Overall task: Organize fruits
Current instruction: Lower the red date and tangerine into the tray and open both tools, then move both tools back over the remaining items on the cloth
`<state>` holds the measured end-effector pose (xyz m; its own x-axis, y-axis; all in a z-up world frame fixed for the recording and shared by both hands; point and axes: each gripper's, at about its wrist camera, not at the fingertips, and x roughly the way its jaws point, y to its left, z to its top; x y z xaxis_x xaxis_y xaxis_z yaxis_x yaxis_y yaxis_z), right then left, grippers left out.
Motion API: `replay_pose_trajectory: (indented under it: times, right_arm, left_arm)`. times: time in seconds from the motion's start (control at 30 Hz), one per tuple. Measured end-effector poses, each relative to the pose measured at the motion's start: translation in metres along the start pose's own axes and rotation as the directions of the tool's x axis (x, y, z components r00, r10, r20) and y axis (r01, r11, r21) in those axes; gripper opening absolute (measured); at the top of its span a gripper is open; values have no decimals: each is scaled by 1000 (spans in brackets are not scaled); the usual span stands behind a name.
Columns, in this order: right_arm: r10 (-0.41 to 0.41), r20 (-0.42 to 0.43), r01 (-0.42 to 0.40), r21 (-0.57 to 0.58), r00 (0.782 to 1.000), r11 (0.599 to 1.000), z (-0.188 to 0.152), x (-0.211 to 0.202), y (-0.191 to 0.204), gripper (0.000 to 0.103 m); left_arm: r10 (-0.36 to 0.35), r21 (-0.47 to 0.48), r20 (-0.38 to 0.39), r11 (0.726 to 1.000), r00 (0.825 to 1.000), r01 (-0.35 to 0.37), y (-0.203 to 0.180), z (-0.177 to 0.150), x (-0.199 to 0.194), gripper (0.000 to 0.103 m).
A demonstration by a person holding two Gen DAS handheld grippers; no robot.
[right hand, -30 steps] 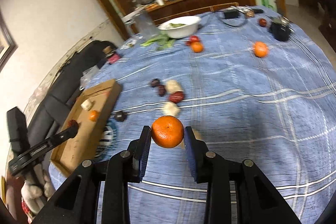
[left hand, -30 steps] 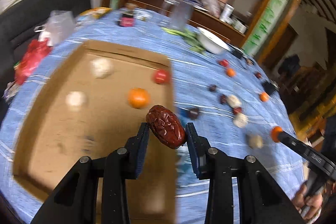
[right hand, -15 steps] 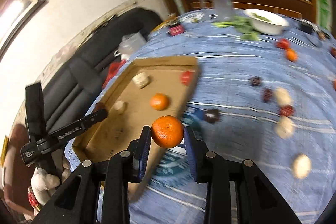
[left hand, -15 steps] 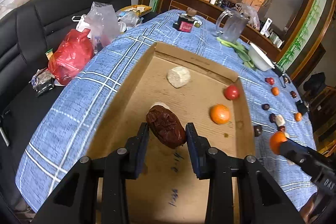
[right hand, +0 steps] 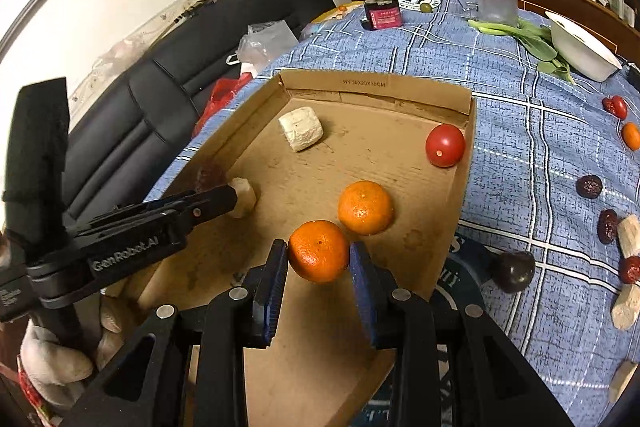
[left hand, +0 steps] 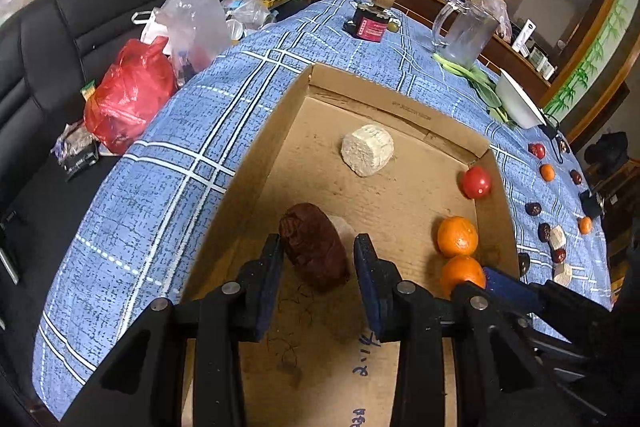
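Cardboard fills the left wrist view now: the box [left hand: 400, 195] lies under the left tool [left hand: 316, 251], where a second ago that tool hung by the box's right edge over the blue cloth of the desk [left hand: 192, 131]. The tool is clamped on a wrinkled date [left hand: 314, 247], which sits low over the box floor near its left wall, just in front of a pale chunk [left hand: 345, 227]. A white chunk [left hand: 368, 149] lies farther in, a tomato [left hand: 475, 181] rests against the right wall, and an orange [left hand: 457, 235] lies nearer along that wall. A second orange [left hand: 462, 271] has come in at the right, carried by the right tool [left hand: 472, 281].

From the right wrist view, the right tool [right hand: 319, 259] is clamped on that second orange [right hand: 319, 251], which now hangs over the near part of the box [right hand: 460, 187], just beside the orange [right hand: 365, 207] already lying there; a second ago it was well out over the cloth. The left tool [right hand: 224, 193] reaches in from the left with the date [right hand: 210, 175] at its tip. Loose dates [right hand: 589, 185] and more pieces remain on the desk [right hand: 540, 155] to the right.

Both fruits seem ready to be let go, orange by orange; several more trips look needed.
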<state>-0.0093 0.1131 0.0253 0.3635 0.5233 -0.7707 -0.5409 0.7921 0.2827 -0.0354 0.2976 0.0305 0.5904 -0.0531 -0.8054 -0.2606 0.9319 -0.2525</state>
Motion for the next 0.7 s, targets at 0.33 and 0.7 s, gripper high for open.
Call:
replay_pose_trajectory:
  times: [0.33,0.7]
  right_arm:
    - [-14,25,15,-8,1000,1000,-1,-3,3,40]
    - [-14,174,-12,151,985,989,-32,-79,-22,55]
  left_arm:
    - [-59,-91,69,994,996,65,11,-4,-30,58]
    - [-94,-137,116,984,989,110,4,-29,-73,73]
